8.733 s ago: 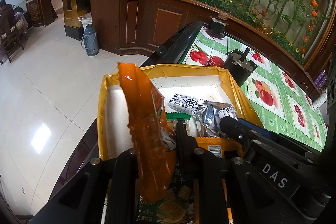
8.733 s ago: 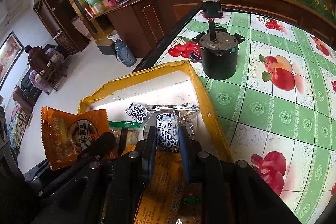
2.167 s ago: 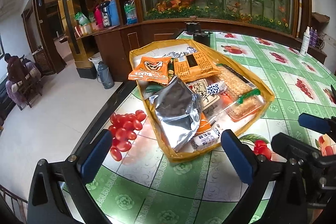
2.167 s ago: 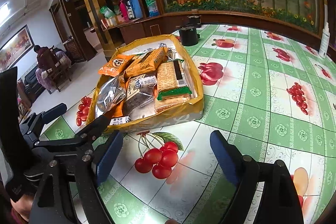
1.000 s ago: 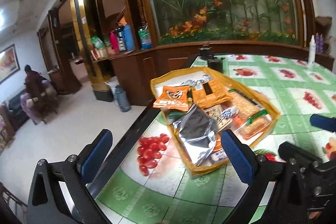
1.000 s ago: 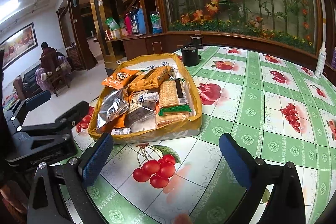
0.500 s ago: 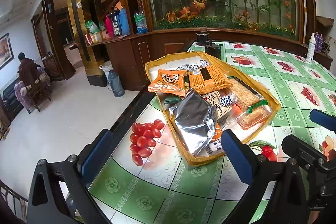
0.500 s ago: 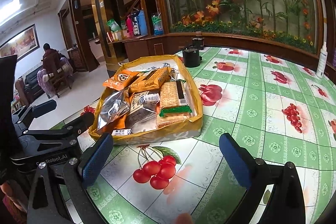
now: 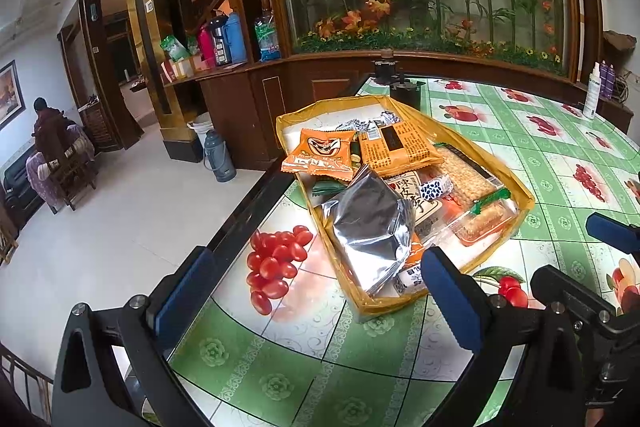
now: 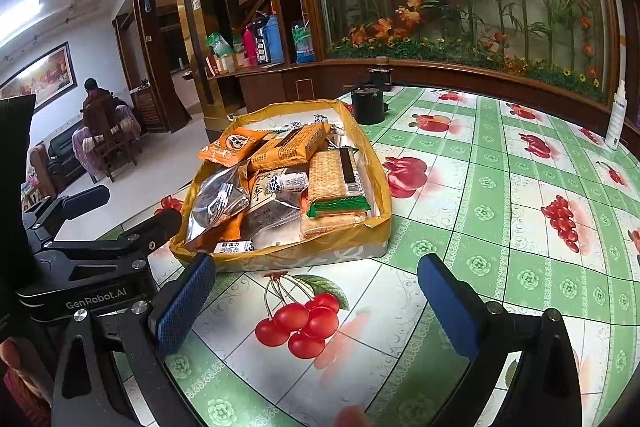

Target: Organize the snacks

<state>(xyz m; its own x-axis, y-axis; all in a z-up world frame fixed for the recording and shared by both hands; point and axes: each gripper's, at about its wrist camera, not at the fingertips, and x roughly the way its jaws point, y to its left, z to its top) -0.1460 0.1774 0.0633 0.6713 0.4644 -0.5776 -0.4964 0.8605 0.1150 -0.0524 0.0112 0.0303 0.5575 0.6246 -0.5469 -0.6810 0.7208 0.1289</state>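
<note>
Snacks [image 10: 288,183] all piled in the yellow tray [image 10: 280,253] at 12 o'clock on the counter [image 10: 500,227]; left tongs [image 9: 316,291] and right tongs [image 10: 316,303] apart, empty, suggesting completion.

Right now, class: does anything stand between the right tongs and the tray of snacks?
Nothing visible does. The right tongs are open and empty, hovering over bare tablecloth, with only its printed cherries before the yellow tray. The left tongs sit off to the side, near the tray's corner.
</note>
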